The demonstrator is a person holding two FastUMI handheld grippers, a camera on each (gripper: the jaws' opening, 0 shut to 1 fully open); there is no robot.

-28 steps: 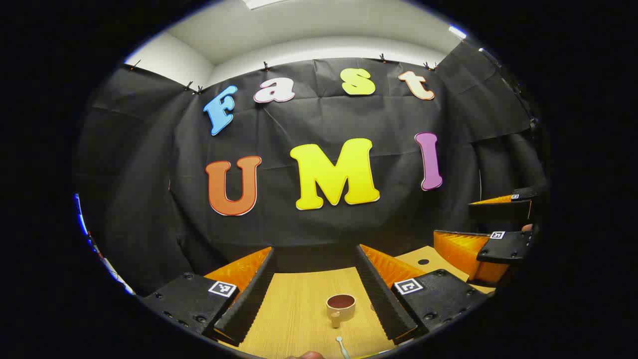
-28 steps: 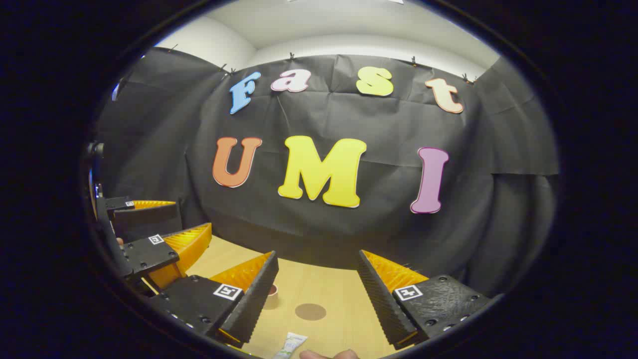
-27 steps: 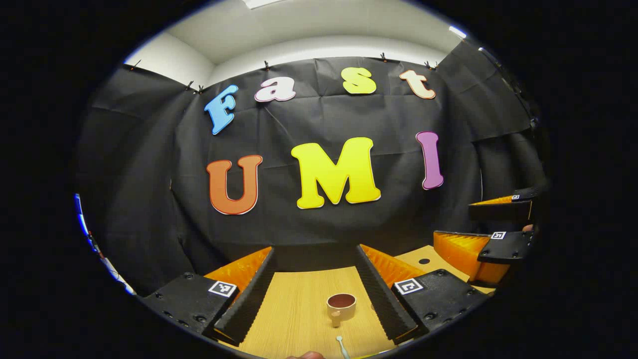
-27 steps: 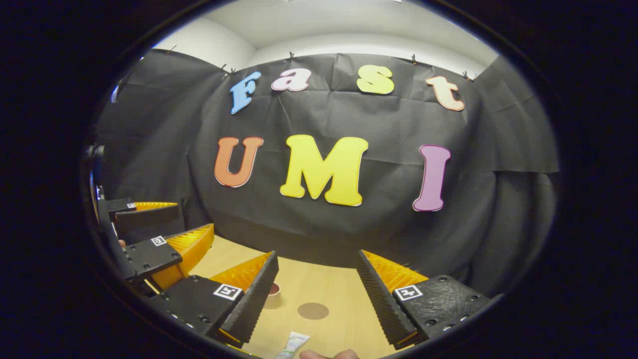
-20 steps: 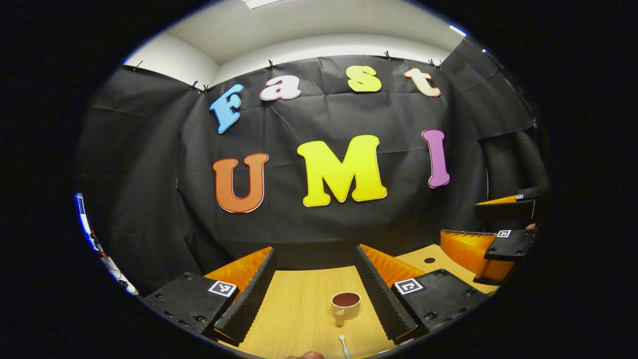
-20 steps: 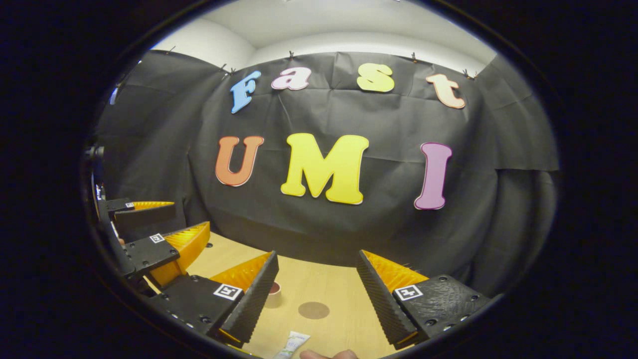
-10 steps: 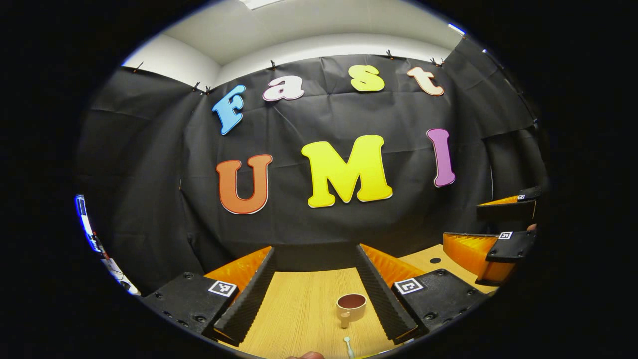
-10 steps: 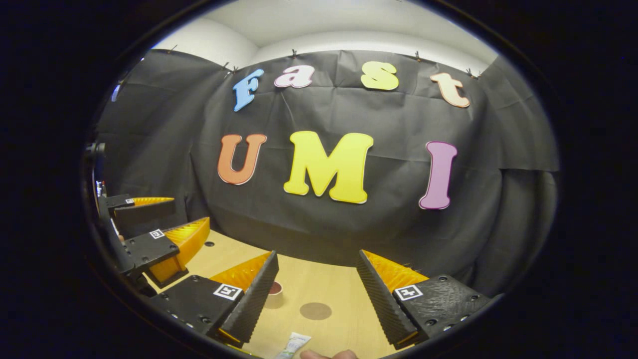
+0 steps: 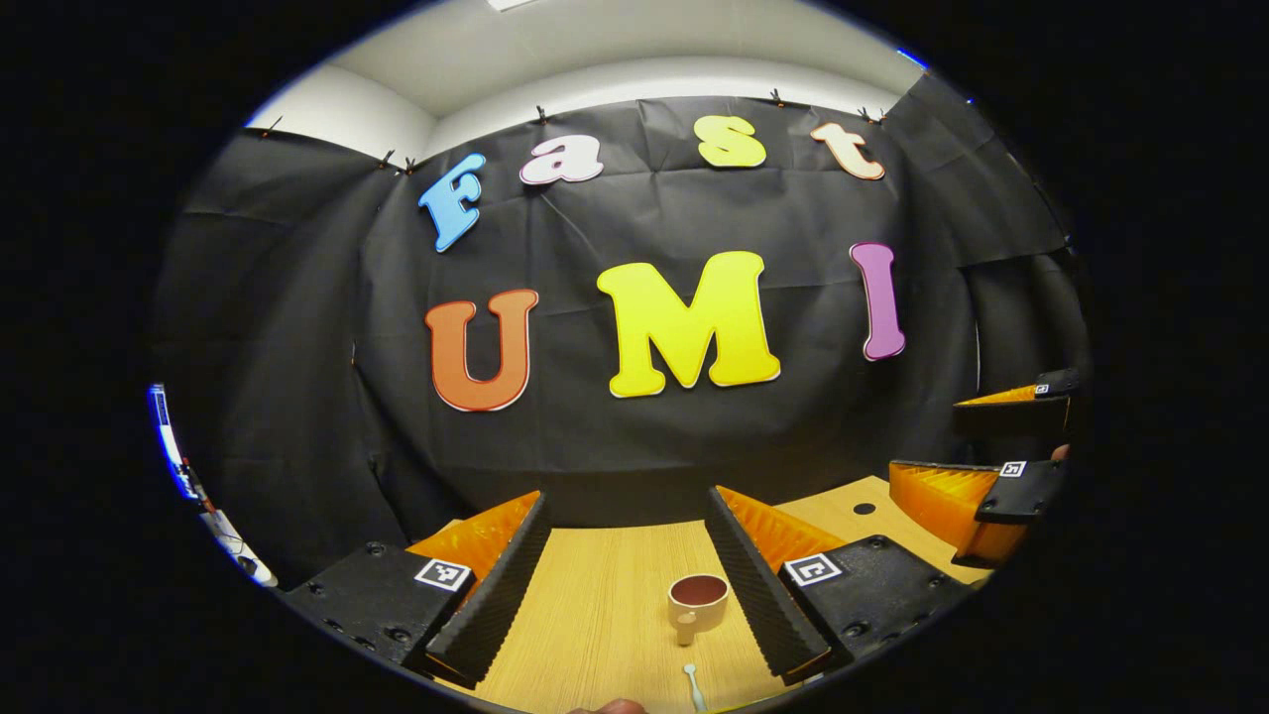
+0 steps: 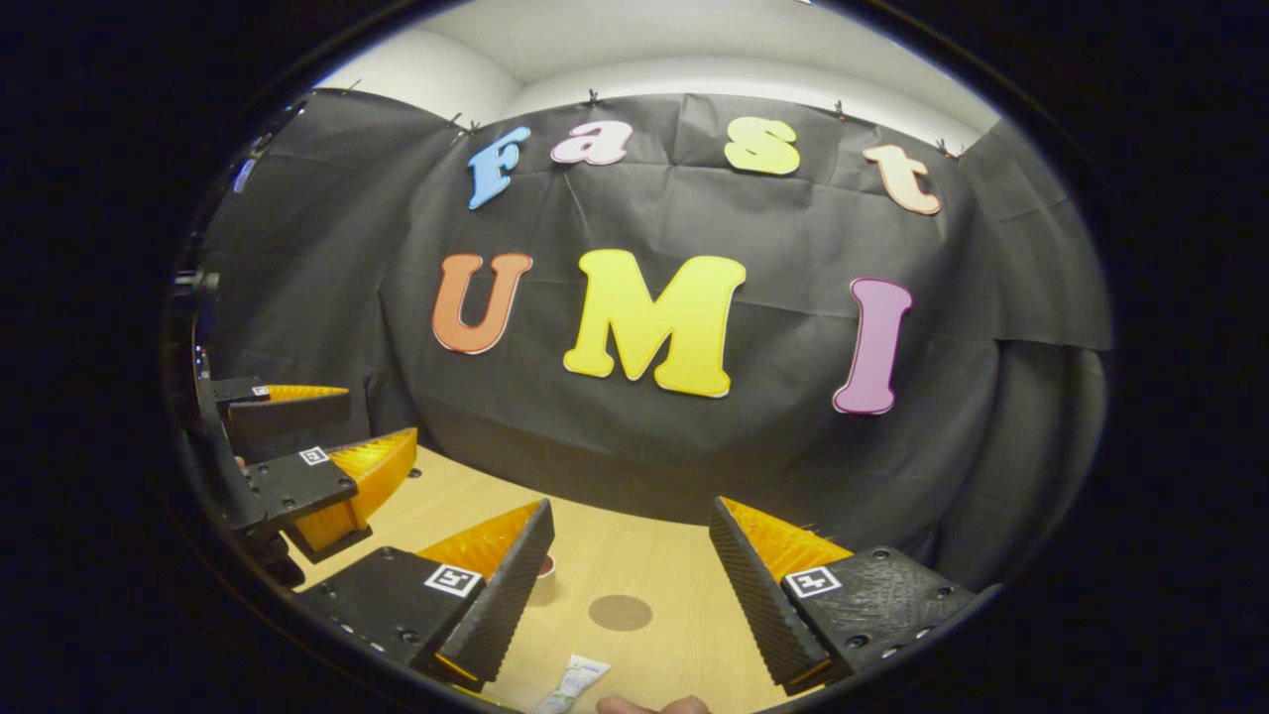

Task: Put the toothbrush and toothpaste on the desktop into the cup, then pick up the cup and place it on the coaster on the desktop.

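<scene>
In the left gripper view a cream cup (image 9: 697, 603) with a dark inside stands upright on the wooden desktop (image 9: 595, 615), its handle facing me. The white toothbrush tip (image 9: 692, 682) lies just in front of it. My left gripper (image 9: 627, 521) hangs open above the desk, the cup between its fingers' lines and farther off. In the right gripper view a round brown coaster (image 10: 620, 612) lies on the desk, the toothpaste tube (image 10: 570, 682) nearer to me, and the cup (image 10: 542, 581) peeks out behind the left finger. My right gripper (image 10: 630, 526) is open and holds nothing.
The black cloth wall closes the desk's far side. The other gripper shows at the right edge of the left gripper view (image 9: 981, 466) and at the left edge of the right gripper view (image 10: 317, 446). A fingertip (image 10: 654, 705) shows at the bottom edge.
Both views have tilted slightly down and drifted; the cup has slid a little to the right in the left gripper view. Both grippers stay open and nothing has been gripped.
</scene>
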